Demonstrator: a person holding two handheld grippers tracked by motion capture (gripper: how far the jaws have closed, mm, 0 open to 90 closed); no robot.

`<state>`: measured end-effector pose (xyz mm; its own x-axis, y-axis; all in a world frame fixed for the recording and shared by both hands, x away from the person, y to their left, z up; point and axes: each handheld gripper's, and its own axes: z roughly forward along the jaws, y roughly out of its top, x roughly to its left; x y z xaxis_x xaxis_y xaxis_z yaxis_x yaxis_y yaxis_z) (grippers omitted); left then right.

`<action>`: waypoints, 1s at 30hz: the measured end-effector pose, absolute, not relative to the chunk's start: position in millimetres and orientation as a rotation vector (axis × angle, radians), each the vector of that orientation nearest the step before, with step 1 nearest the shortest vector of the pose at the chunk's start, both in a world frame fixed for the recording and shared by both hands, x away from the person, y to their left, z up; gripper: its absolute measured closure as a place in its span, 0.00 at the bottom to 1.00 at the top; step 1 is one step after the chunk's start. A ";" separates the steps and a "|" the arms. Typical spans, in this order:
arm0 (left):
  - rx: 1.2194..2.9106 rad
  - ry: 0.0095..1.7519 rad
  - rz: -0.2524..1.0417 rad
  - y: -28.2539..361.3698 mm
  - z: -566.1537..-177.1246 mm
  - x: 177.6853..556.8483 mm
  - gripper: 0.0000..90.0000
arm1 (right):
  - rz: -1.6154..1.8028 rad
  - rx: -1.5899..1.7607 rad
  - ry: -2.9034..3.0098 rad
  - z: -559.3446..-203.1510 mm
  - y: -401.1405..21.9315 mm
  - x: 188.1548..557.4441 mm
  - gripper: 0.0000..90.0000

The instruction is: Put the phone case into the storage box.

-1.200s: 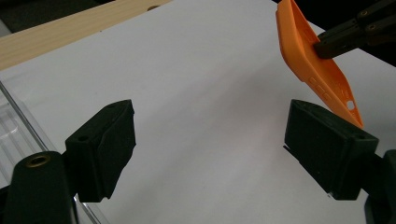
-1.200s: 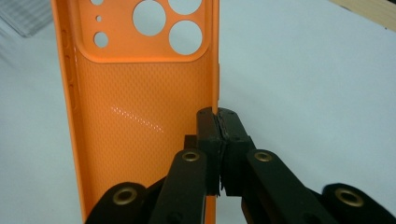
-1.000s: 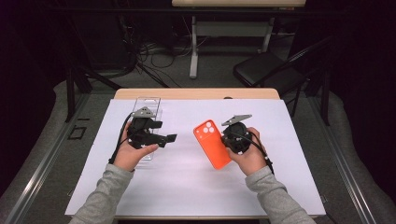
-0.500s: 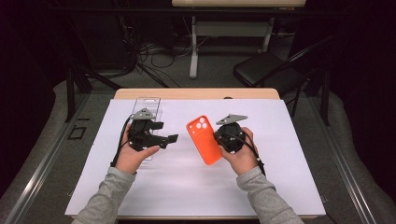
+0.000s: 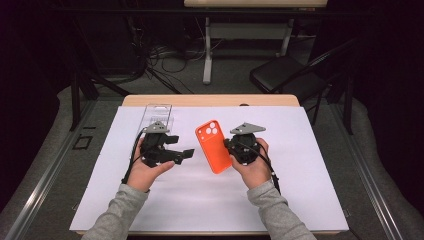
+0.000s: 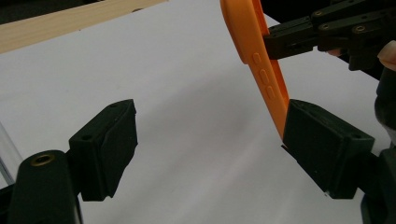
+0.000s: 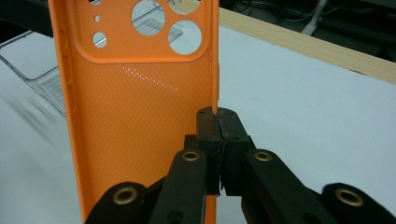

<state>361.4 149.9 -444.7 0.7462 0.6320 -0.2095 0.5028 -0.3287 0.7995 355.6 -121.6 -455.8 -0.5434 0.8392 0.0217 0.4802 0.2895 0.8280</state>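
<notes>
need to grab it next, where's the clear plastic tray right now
In the high view the clear plastic tray lies on the white sheet at the table's far left, just beyond the left gripper.

Light wooden desk (image 5: pixel 210 100), its top covered almost wholly by a large white paper sheet (image 5: pixel 300 175); a strip of bare wood shows along the far edge. A clear, rectangular plastic tray (image 5: pixel 159 114) lies flat on the sheet near the far left, its long side running away from the person.
</notes>
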 end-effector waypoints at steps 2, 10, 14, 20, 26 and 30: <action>1.992 0.854 0.174 148.9 -445.1 360.3 0.20 | 1.168 1.177 2.129 -457.8 -121.3 354.5 0.99; 1.950 0.863 0.170 147.4 -447.1 357.3 0.21 | 1.209 1.170 2.076 -461.7 -121.6 351.7 0.99; 1.928 0.859 0.158 146.9 -447.9 356.6 0.24 | 1.225 1.166 2.064 -464.2 -121.9 350.3 0.99; 1.917 0.857 0.140 144.8 -450.4 356.6 0.27 | 1.241 1.164 2.056 -468.8 -119.1 347.9 0.99; 1.898 0.863 0.092 142.9 -453.1 356.5 0.29 | 1.250 1.162 2.044 -469.9 -117.5 346.1 0.99; 1.870 0.865 0.012 143.2 -458.2 358.5 0.31 | 1.258 1.160 2.036 -470.0 -117.4 345.2 0.99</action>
<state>358.5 143.2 -458.2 0.7410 0.5649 -0.3630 0.5551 -0.2112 0.8045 345.2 -117.4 -470.0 -0.5274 0.8490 0.0341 0.4104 0.2194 0.8851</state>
